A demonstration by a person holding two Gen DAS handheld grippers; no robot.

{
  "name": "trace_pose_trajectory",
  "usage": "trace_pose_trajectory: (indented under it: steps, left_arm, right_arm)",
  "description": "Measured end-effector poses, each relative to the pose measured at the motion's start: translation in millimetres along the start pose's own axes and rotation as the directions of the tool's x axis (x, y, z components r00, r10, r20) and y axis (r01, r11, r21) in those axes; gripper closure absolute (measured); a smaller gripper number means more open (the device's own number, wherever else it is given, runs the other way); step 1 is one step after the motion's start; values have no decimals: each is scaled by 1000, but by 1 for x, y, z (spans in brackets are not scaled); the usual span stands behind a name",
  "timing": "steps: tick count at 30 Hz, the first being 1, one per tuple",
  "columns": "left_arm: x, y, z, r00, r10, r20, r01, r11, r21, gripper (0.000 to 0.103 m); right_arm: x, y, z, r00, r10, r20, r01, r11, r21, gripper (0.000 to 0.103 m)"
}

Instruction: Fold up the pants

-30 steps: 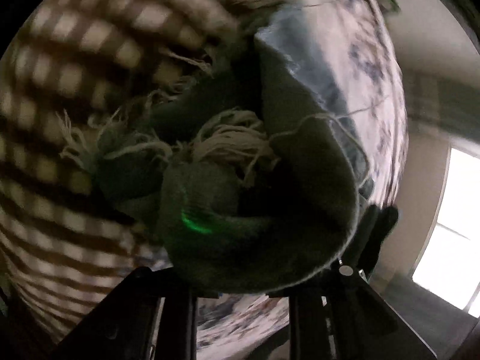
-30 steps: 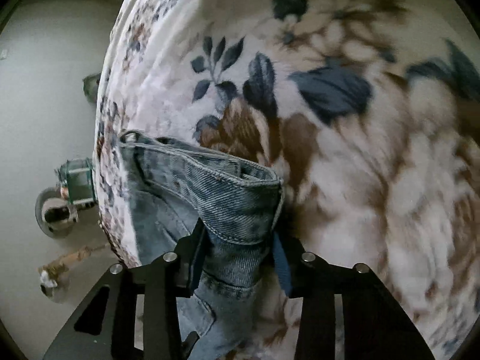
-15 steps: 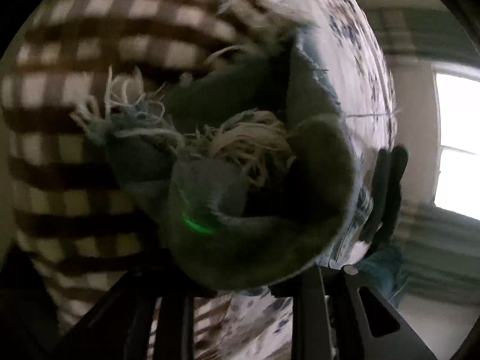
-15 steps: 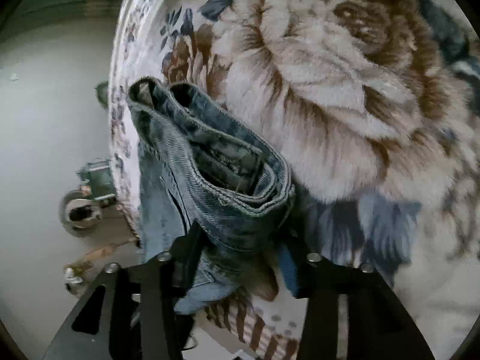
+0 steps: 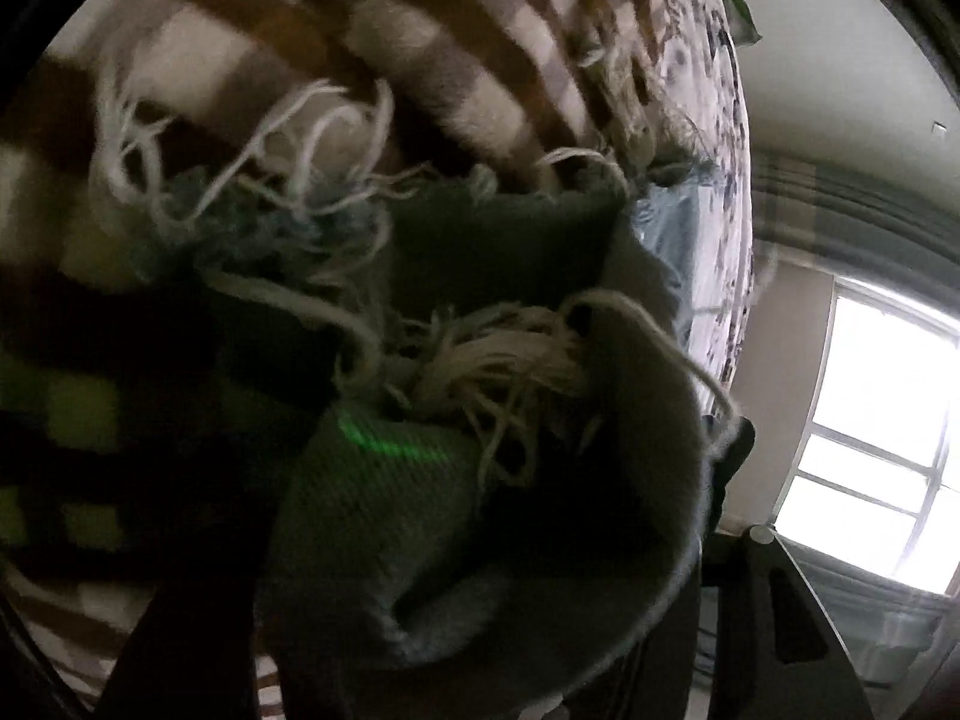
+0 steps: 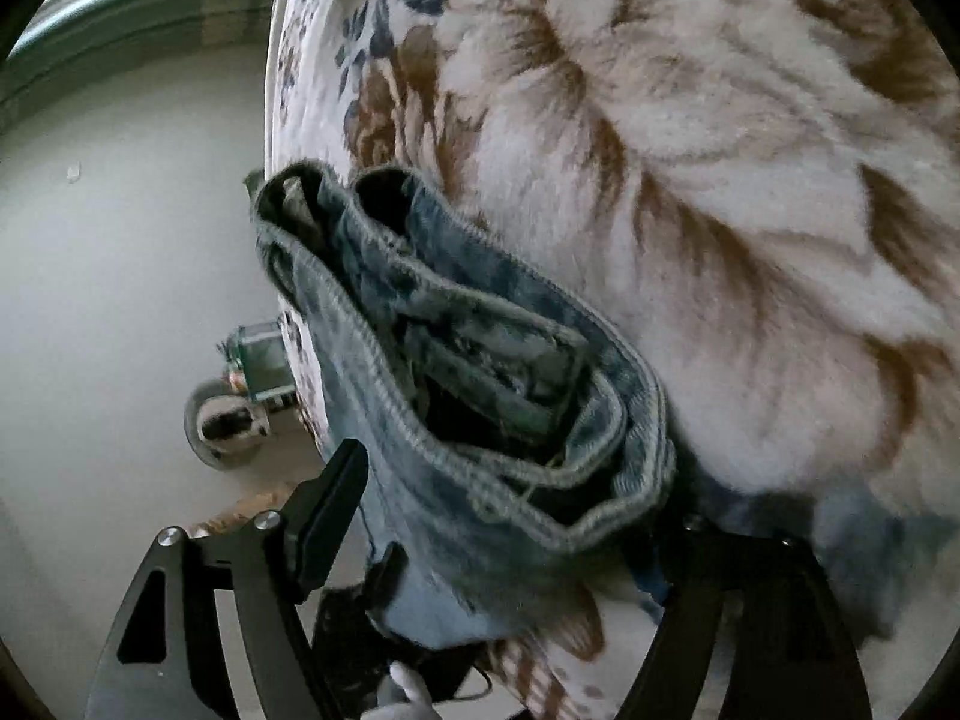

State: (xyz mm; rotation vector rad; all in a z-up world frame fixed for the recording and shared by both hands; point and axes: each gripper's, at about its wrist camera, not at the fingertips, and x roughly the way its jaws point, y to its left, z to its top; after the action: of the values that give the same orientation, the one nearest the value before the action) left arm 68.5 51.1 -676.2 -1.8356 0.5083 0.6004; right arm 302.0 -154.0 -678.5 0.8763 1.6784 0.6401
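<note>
The pants are light blue denim jeans. In the right wrist view their bunched waistband (image 6: pixel 480 396) lies between the fingers of my right gripper (image 6: pixel 510 516), whose jaws now stand wide apart, over a floral blanket (image 6: pixel 720 150). In the left wrist view my left gripper (image 5: pixel 480 630) is shut on the frayed leg hem (image 5: pixel 480 480), whose white threads (image 5: pixel 510 360) hang loose. The fabric fills the view and hides the left fingers. A green light streak falls on the cloth.
A brown and white checked blanket (image 5: pixel 390 30) lies behind the hem. The bed edge and pale floor (image 6: pixel 120 300) are at left, with a small wheeled object (image 6: pixel 240 408). A bright window (image 5: pixel 888 450) is at right.
My right gripper's jaws have opened wide around the waistband, which was clamped before. My left gripper has carried the hem closer to the checked blanket.
</note>
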Motion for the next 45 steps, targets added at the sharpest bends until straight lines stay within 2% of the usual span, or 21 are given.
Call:
trace_pose_trajectory:
  steps: [5, 6, 7, 8, 9, 11, 17, 23, 28, 32, 34, 37, 38, 40, 41, 45]
  left_arm:
    - [7, -14, 6, 999, 33, 23, -33, 999, 10, 51]
    - [7, -16, 6, 999, 29, 34, -30, 999, 22, 51]
    - [9, -22, 8, 998, 41, 44, -42, 998, 40, 59]
    - [3, -24, 3, 997, 55, 50, -58, 996, 68, 73]
    - [4, -31, 4, 997, 63, 53, -68, 992, 104, 78]
    - [5, -45, 3, 993, 102, 63, -111, 980, 165, 82]
    - [-4, -86, -1, 986, 156, 65, -167, 951, 261, 84]
    - [-32, -140, -12, 982, 184, 49, -189, 927, 325, 84]
    - [-36, -209, -19, 983, 181, 13, -171, 897, 407, 85]
    - [-20, -275, -31, 984, 170, -50, -124, 864, 489, 85]
    - [-4, -306, -39, 983, 154, -96, -82, 848, 524, 85]
    - [37, -363, -47, 976, 134, -174, -13, 827, 562, 85]
    - [59, -389, -54, 968, 131, -212, 16, 815, 580, 85]
    - [91, -427, -65, 953, 116, -279, 73, 807, 586, 85]
    - [105, -443, -70, 947, 113, -301, 93, 799, 593, 85]
    - [181, -528, -100, 919, 96, -383, 188, 747, 637, 85]
  right_arm:
    - [11, -3, 5, 999, -1, 39, 1, 1000, 4, 24]
    - [12, -1, 3, 999, -10, 48, 10, 1000, -3, 27]
    - [6, -3, 3, 998, -19, 56, 19, 1000, -2, 32]
    - [-1, -9, 1, 997, -36, 65, 35, 999, 6, 43]
    - [-1, -10, 0, 997, -44, 70, 43, 999, 18, 50]
    - [-5, -10, -4, 995, -60, 85, 57, 998, 38, 54]
    - [-23, 28, -19, 984, -136, 116, 136, 991, 8, 59]
    - [-61, 91, -23, 980, -151, 130, 159, 986, -53, 62]
    - [-95, 145, -18, 979, -112, 168, 123, 991, -58, 63]
    - [-136, 185, 3, 965, -68, 253, 80, 996, -38, 63]
    - [-157, 201, 16, 951, -43, 306, 55, 998, -32, 63]
    - [-200, 226, 41, 911, -24, 411, 37, 999, -24, 63]
    - [-217, 237, 52, 889, -27, 457, 43, 999, -25, 63]
    - [-245, 251, 76, 854, -17, 520, 29, 999, -15, 63]
    - [-259, 260, 91, 830, -11, 558, 19, 1000, -10, 63]
    - [-304, 291, 153, 744, 21, 668, -3, 1000, -27, 63]
